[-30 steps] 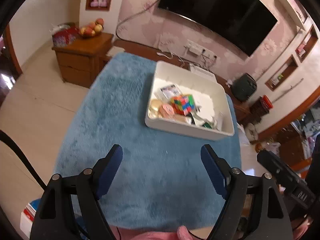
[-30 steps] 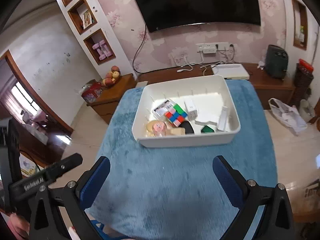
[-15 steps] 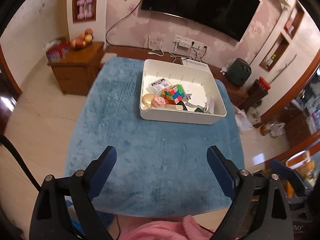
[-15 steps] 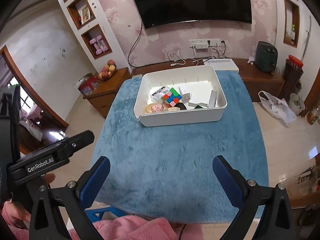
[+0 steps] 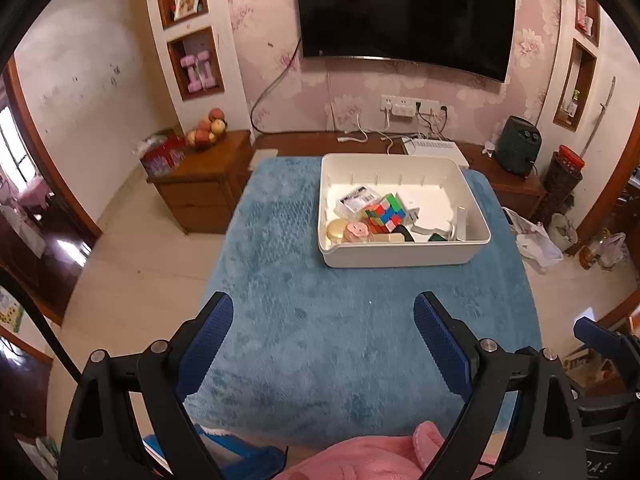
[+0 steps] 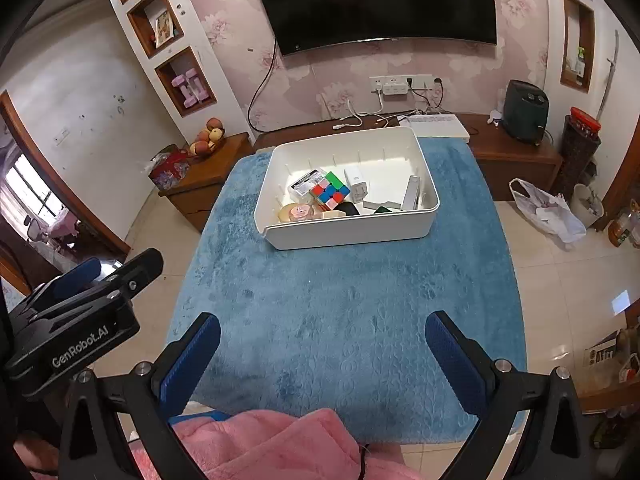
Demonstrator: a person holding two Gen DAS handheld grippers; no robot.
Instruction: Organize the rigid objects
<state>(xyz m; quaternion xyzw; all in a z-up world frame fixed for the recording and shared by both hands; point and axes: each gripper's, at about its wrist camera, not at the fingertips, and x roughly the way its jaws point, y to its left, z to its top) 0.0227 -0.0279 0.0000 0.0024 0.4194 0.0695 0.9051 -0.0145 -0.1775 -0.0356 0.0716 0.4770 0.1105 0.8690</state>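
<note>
Both tongs hang wide open and empty over the near edge of the blue tabletop (image 6: 344,320), left tongs (image 5: 324,340) having just spread wider. The bin (image 6: 352,228) sits straight ahead at the far end, long side across, cube (image 6: 330,194) inside. Right tongs (image 6: 320,360) look better lined up.

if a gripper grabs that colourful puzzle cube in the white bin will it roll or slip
The puzzle cube has flat faces, so it probably won't roll. Its glossy tiles may be slightly slippery, and its layers could twist under an off-centre pinch. It lies tilted among clutter in the white bin, so neighbours may shift.
</note>
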